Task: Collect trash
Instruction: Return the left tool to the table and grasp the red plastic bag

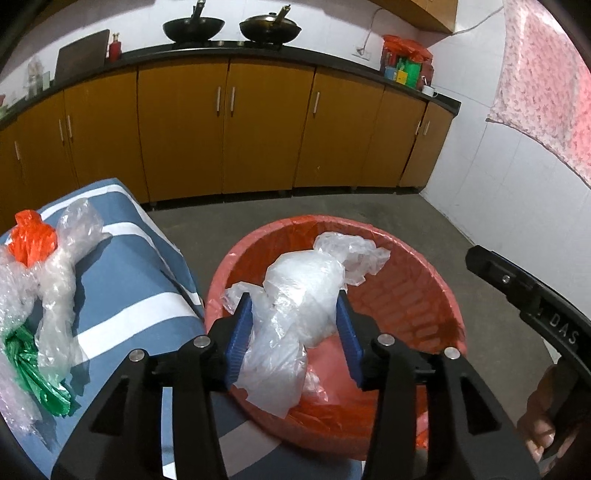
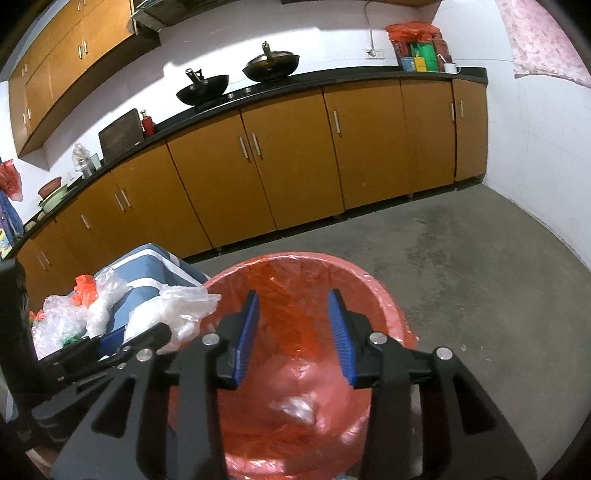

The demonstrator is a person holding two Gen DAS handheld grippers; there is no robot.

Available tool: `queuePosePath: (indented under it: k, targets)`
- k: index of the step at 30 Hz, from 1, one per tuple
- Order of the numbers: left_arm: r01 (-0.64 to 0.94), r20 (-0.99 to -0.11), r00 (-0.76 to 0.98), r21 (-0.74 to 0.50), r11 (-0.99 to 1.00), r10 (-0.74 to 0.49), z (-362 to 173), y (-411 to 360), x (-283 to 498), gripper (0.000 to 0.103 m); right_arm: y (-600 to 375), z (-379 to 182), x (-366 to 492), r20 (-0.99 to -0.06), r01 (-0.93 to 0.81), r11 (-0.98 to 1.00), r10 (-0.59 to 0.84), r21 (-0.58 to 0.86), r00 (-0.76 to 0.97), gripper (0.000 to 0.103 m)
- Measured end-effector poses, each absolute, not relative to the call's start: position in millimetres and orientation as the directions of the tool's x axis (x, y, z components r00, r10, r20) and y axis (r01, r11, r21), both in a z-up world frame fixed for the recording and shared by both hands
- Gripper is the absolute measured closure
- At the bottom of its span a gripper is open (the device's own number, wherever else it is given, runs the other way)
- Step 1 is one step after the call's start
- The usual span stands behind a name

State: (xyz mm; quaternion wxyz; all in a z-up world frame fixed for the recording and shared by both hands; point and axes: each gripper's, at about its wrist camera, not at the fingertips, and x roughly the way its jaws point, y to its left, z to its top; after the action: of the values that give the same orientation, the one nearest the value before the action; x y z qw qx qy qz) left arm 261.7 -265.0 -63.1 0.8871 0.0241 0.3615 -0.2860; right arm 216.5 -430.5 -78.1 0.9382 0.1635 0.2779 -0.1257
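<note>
A crumpled clear plastic bag is clamped between the blue pads of the left gripper above the round red-lined trash bin. The right gripper is held spread and empty over that bin. More plastic scraps are piled on the blue-and-white striped cloth beside it.

A lined bin is seen standing on the floor, just at the 3 o'clock side of a cloth-covered surface. A crumpled plastic bag is held between the fingers of the left tool, directly over the bin's opening. More plastic scraps are piled on the cloth-covered surface, toward 9 o'clock. The right tool is placed above the bin at its 3 o'clock side, with a scrap lying in the bin's bottom. At 12 o'clock, beyond the floor, cabinets are set under a counter, on which two woks are placed.
</note>
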Motion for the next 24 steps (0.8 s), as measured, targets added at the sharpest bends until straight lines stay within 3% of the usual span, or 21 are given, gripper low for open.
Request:
queuePosePath:
  k: [7,14,24]
  targets:
    - [0.537,-0.646,0.568,-0.178,0.825,-0.509,-60,-260,258,0.05,-423,-75,209,-0.561,0.33,0.916,-0.154,0.227,0.814,0.062]
    - [0.47,-0.609,0.658,-0.128,0.873,-0.443,-47,-221,246,0.047,-402,-62,206,-0.541,0.278,0.936,-0.122,0.216,0.832,0.06]
    - [0.231,-0.525,0.829,0.003,0.973,-0.195,-34,-100,207,0.039,-312,-59,223,-0.545,0.091,0.973,0.039,0.21,0.838,0.06]
